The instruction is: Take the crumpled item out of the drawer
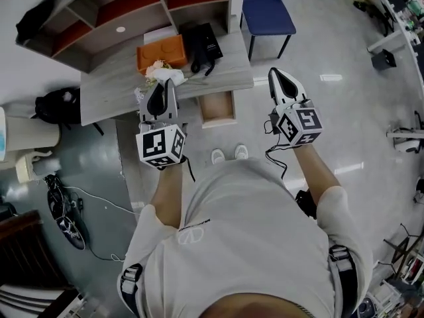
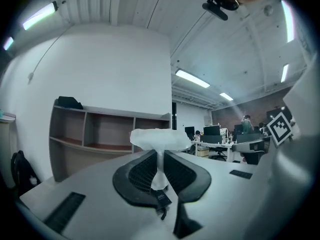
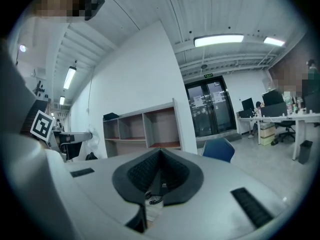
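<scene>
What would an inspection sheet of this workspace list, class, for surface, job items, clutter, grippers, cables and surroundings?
Surface: grey wooden desk, partly covered.
Job's things: white crumpled item held by the left gripper, out of the open drawer.
Clutter: orange box and black object on the desk.
Grippers: left jaws closed on the crumpled item; right gripper jaws together, empty.
Cables: a cable hangs from the right gripper; a second cable lies on the floor.
Surroundings: shelf unit, blue chair, black backpack.
</scene>
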The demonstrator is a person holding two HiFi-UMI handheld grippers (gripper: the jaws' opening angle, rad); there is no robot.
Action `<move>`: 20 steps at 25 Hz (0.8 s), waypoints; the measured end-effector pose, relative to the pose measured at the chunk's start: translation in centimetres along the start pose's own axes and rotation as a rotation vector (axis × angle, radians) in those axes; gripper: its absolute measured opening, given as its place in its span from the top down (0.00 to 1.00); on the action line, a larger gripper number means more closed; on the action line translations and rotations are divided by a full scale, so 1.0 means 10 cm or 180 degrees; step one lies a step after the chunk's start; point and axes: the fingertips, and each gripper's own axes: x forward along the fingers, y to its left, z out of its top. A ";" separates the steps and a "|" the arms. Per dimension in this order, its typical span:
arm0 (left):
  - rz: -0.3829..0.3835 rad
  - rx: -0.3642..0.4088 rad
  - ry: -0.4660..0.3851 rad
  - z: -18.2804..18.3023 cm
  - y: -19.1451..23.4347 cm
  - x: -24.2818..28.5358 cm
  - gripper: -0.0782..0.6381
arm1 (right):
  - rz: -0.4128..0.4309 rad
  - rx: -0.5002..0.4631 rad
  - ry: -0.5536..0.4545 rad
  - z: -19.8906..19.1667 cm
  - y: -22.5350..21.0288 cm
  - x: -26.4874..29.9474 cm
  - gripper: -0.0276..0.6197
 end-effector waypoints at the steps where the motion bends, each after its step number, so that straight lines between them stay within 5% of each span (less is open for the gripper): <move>1: -0.0006 0.0000 -0.0055 0.08 0.00 -0.02 0.83 | -0.0016 -0.0019 -0.0033 0.07 -0.02 -0.02 0.95; 12: 0.0142 0.0068 -0.0529 0.62 0.08 -0.30 0.83 | -0.0083 -0.0115 -0.0362 0.59 -0.15 -0.35 0.95; 20: 0.0241 0.0058 -0.0613 0.67 0.14 -0.43 0.83 | -0.0112 -0.0145 -0.0403 0.64 -0.18 -0.45 0.95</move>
